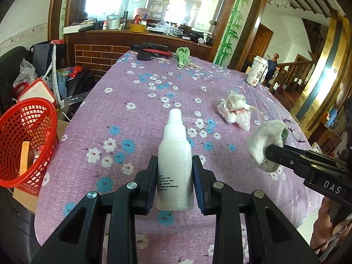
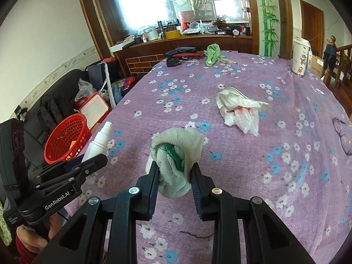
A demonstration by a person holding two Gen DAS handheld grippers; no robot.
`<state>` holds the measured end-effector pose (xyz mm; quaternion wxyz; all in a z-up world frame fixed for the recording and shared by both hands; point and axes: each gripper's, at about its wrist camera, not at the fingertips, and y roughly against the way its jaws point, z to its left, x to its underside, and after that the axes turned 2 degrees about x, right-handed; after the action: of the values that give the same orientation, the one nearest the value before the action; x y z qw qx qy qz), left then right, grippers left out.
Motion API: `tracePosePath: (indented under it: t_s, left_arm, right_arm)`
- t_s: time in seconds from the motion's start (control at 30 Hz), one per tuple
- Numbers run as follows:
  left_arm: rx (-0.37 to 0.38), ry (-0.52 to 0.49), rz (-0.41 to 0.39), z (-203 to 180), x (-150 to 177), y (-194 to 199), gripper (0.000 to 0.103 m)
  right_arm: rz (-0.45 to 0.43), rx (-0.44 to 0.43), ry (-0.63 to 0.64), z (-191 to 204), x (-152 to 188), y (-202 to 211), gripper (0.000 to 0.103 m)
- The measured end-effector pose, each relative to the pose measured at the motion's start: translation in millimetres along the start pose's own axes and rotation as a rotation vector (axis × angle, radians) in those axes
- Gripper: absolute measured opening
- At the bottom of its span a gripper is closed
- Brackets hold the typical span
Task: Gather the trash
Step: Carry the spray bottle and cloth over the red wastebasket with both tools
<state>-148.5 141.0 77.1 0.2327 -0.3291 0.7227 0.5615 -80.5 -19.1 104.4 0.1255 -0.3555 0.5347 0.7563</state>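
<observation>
My left gripper (image 1: 175,170) is shut on a white plastic bottle (image 1: 175,154), held upright above the purple flowered tablecloth (image 1: 136,118). That bottle (image 2: 99,139) also shows at the left of the right wrist view, in the left gripper (image 2: 88,161). My right gripper (image 2: 175,172) is shut on a balled white cloth glove with green inside (image 2: 176,154), lifted off the table. The glove (image 1: 266,139) and the right gripper (image 1: 269,151) appear at the right of the left wrist view. A red mesh basket (image 1: 26,140) stands beside the table's left edge. Crumpled tissue and plastic wrap (image 2: 238,109) lie mid-table.
At the far end of the table lie a green rag (image 1: 183,55), dark items and a red case (image 1: 151,49). A paper cup (image 1: 257,71) stands at the far right. Glasses (image 2: 342,135) rest near the right edge. Bags and boxes crowd the floor at the left.
</observation>
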Motion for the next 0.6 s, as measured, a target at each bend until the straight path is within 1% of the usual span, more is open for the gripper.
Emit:
tracePosePath:
  t_s: [0.23,0.6]
  left_arm:
    - [-0.026,0.027,-0.024,19,-5,10,0.029]
    - [-0.121,0.125,-0.106,84,-17,47,0.029]
  right_arm:
    - [0.004,-0.020,0.044,20,-12,-8,0.030]
    - [0.041,-0.096,0.140,77,-29,-27,0.030]
